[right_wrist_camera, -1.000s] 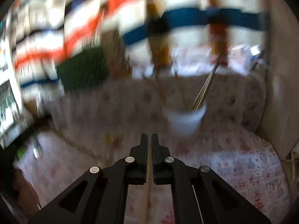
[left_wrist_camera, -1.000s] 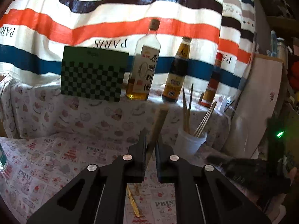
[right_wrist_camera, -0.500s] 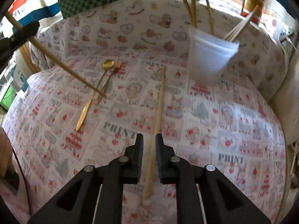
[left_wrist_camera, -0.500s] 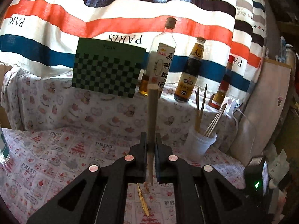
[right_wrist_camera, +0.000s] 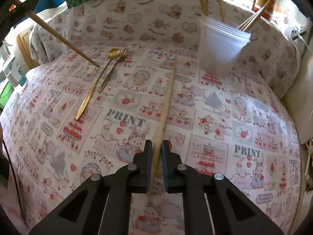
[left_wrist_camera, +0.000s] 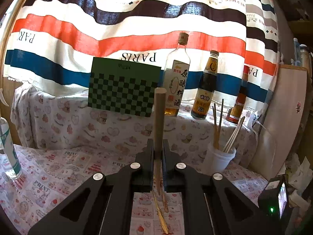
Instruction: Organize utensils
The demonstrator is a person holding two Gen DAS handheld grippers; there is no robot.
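1. The left claw [left_wrist_camera: 158, 146] is matte black, with two flat, narrow fingers [left_wrist_camera: 149, 156].
2. Behind them, angular black linkage arms spread outward with triangular cut-outs.
3. Four round silver screws sit along the links.
4. The right claw [right_wrist_camera: 156, 148] has the same black build and silver screws.

One wooden chopstick [left_wrist_camera: 159, 129] stands upright, raised above the cloth. Another chopstick [right_wrist_camera: 166, 105] lies flat, pointing toward the white cup [right_wrist_camera: 221, 49] holding more sticks. A gold spoon [right_wrist_camera: 95, 84] and fork [right_wrist_camera: 113, 70] lie side by side.
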